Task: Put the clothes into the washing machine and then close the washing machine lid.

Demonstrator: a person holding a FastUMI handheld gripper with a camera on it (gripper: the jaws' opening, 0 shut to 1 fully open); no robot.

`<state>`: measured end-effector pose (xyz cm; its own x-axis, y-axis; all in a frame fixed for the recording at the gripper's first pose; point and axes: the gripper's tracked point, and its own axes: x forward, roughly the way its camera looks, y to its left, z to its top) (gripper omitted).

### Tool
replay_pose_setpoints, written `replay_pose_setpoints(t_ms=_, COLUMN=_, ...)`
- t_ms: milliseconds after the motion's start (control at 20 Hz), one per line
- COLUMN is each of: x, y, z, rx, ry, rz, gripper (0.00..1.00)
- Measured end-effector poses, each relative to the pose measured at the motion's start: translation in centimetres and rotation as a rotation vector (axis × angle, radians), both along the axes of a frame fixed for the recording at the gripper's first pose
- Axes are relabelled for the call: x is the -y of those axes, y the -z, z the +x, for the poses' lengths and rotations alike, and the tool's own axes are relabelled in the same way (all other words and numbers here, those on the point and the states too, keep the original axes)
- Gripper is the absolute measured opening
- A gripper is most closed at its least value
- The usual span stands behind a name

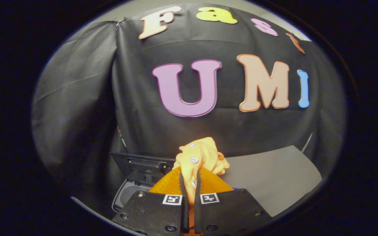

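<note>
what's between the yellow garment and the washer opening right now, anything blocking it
Nothing visible. The gripper is shut on the yellow garment, held up in the air. The washing machine sits below, just beside the fingers, its lid raised. The fingers hide part of the opening.

dim booth | warm light from front | strong fisheye bending | edges dark
</note>
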<state>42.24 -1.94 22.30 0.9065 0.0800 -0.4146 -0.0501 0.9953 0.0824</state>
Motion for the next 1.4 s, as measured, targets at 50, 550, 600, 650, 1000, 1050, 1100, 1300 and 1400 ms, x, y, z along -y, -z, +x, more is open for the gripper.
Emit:
replay_pose_setpoints(t_ms=50, x=-1.3, y=0.9, z=0.3, rx=-0.018, ry=-0.018, rz=-0.008, gripper=0.06)
replay_pose_setpoints(t_ms=550, x=-13.2, y=7.4, z=4.2, rx=-0.074, ry=-0.114, rz=0.036, gripper=0.07)
replay_pose_setpoints(t_ms=600, x=-13.5, y=8.0, z=4.2, rx=-0.087, ry=-0.113, rz=0.024, gripper=0.09)
replay_pose_setpoints(t_ms=650, x=-13.6, y=8.6, z=4.6, rx=-0.097, ry=-0.103, rz=0.017, gripper=0.12)
replay_pose_setpoints(t_ms=1000, x=-12.6, y=8.5, z=7.0, rx=-0.024, ry=-0.02, rz=0.008, gripper=0.57)
replay_pose_setpoints(t_ms=1050, x=-12.4, y=8.1, z=7.3, rx=-0.01, ry=-0.009, rz=0.001, gripper=0.68)
replay_pose_setpoints(t_ms=1100, x=-12.3, y=7.5, z=7.6, rx=0.015, ry=-0.006, rz=0.007, gripper=0.78)
replay_pose_setpoints(t_ms=1300, x=-12.5, y=4.8, z=9.1, rx=0.119, ry=0.004, rz=0.034, gripper=0.97)
replay_pose_setpoints(t_ms=1400, x=-12.4, y=4.5, z=10.2, rx=0.14, ry=0.015, rz=0.014, gripper=0.97)
